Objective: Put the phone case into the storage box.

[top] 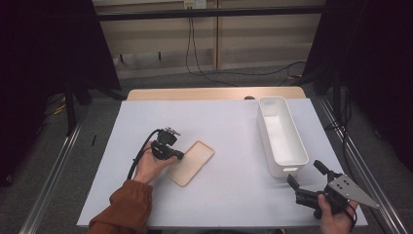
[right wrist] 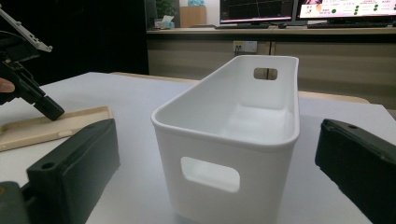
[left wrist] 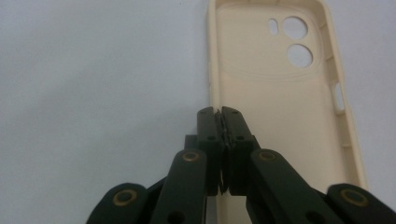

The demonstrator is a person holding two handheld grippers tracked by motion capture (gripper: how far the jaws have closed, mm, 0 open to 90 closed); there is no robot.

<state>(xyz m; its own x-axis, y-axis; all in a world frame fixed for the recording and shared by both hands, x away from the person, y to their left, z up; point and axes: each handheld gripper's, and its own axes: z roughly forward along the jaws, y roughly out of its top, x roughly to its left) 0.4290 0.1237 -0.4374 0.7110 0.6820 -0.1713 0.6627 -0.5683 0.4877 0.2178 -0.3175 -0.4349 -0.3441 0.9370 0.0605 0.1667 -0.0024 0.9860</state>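
On the tabletop (top: pixel 229 122): white sheet covering the surface, wooden edge at the far side.
Phone case (top: pixel 191 162): cream, lying flat with its hollow side up, left of centre, camera cut-outs at the far end.
Left claw (top: pixel 178 155): pinched together on the near-left rim of the phone case, wall of the case caught between the pads.
Left hand (top: pixel 148 168): rust-coloured sleeve, wrapped round the claw body.
White bin (top: pixel 281 134): long, open-topped, standing right of centre, well apart from the phone case.
Right claw (top: pixel 305 176): spread wide, holding nothing, just beside the near end of the white bin, handle slot facing it.
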